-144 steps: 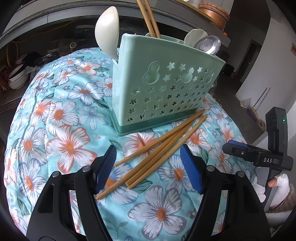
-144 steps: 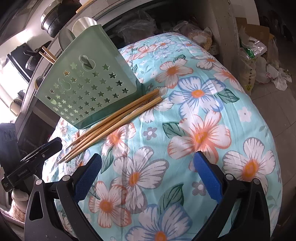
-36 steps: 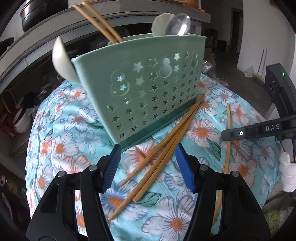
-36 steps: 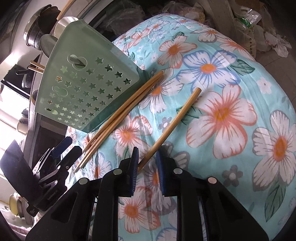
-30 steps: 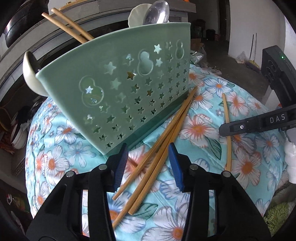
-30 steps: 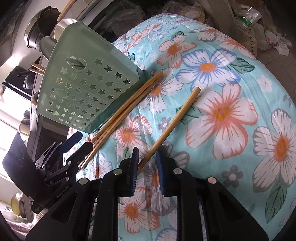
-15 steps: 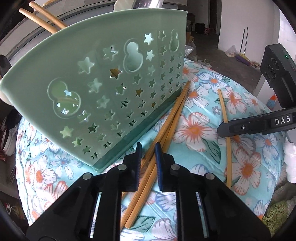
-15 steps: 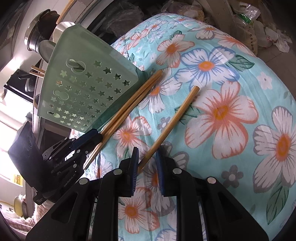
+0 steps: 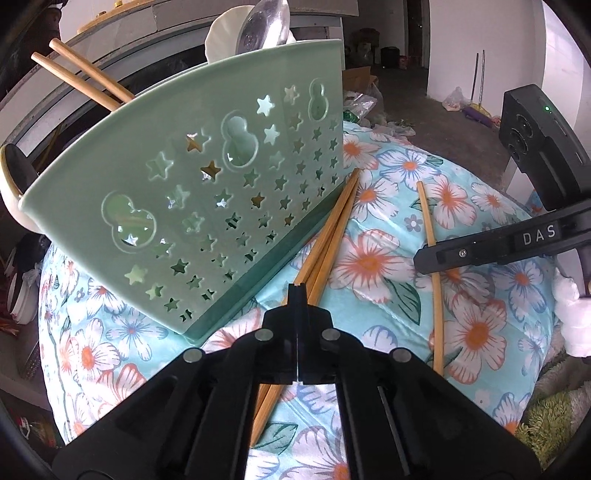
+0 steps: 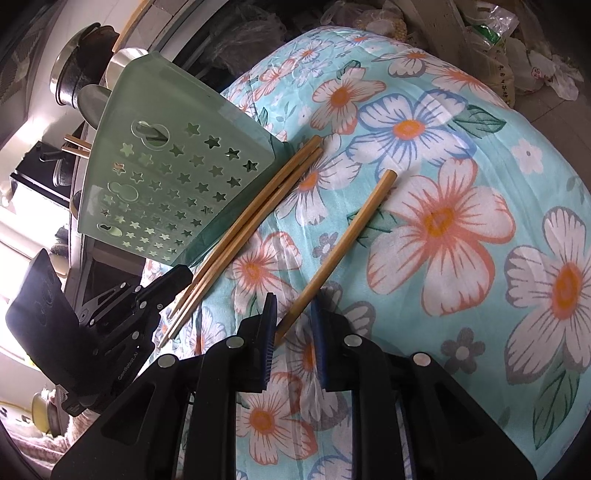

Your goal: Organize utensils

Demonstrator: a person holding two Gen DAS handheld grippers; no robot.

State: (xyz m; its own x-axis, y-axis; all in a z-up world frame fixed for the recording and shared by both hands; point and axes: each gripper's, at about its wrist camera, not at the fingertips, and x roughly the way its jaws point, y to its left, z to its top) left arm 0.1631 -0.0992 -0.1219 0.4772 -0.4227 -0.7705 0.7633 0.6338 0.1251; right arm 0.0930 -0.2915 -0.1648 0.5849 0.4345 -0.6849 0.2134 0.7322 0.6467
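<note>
Since a second ago my left gripper (image 9: 297, 291) has closed fully over the chopstick bundle (image 9: 328, 236); can't tell if one's pinched. Green holder (image 9: 192, 199) holds chopsticks (image 9: 81, 77), ladle, spoons (image 9: 266, 22). Right gripper (image 10: 293, 325) clamps single chopstick (image 10: 347, 236) on floral cloth (image 10: 461, 221).

Pale green utensil holder (image 9: 207, 192) pierced with stars and gourd shapes; tan bamboo chopsticks (image 9: 328, 236); turquoise cloth (image 10: 461, 155) printed with white, orange-centred flowers; black tongs (image 10: 291, 325) with blue pads (image 10: 269, 325).
</note>
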